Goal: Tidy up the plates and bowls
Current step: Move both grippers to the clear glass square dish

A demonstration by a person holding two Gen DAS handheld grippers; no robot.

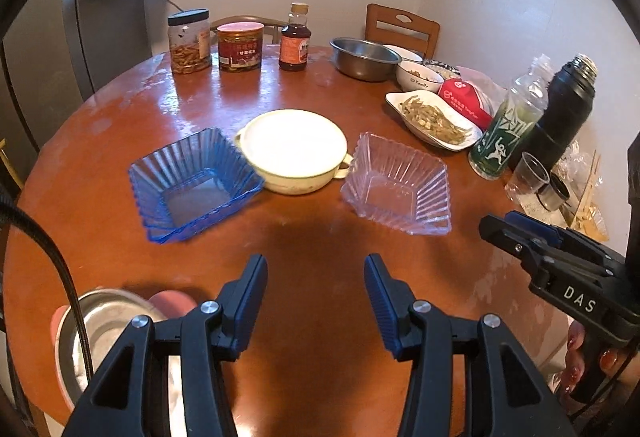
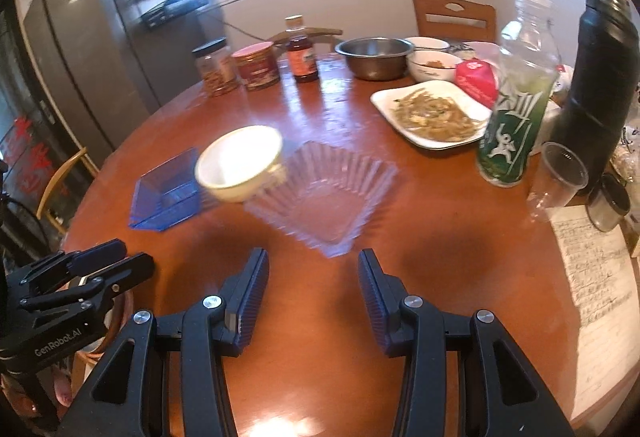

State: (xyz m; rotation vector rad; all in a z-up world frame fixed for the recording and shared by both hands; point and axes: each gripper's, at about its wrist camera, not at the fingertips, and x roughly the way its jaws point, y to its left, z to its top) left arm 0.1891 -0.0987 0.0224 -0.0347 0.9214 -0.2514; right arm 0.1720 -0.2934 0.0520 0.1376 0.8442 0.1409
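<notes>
Three bowls sit in a row mid-table. On the left is a blue ribbed square bowl (image 1: 192, 185) (image 2: 168, 193). A cream round bowl (image 1: 294, 151) (image 2: 240, 163) with a side handle is in the middle. To the right lies a clear ribbed square bowl (image 1: 398, 185) (image 2: 328, 193). My left gripper (image 1: 316, 265) hovers open over bare table short of the cream bowl and holds nothing. My right gripper (image 2: 314, 257) is open and empty just short of the clear bowl. Each gripper shows in the other's view, right gripper (image 1: 516, 229) and left gripper (image 2: 100, 257).
A steel bowl (image 1: 100, 325) sits at the near left edge. At the back stand jars (image 1: 190, 43), a sauce bottle (image 1: 295, 39), another steel bowl (image 1: 364, 57) and white bowls (image 1: 418, 77). A plate of food (image 2: 432, 113), green bottle (image 2: 516, 109), black flask (image 2: 600, 77), plastic cup (image 2: 560, 173) and paper (image 2: 596, 269) crowd the right.
</notes>
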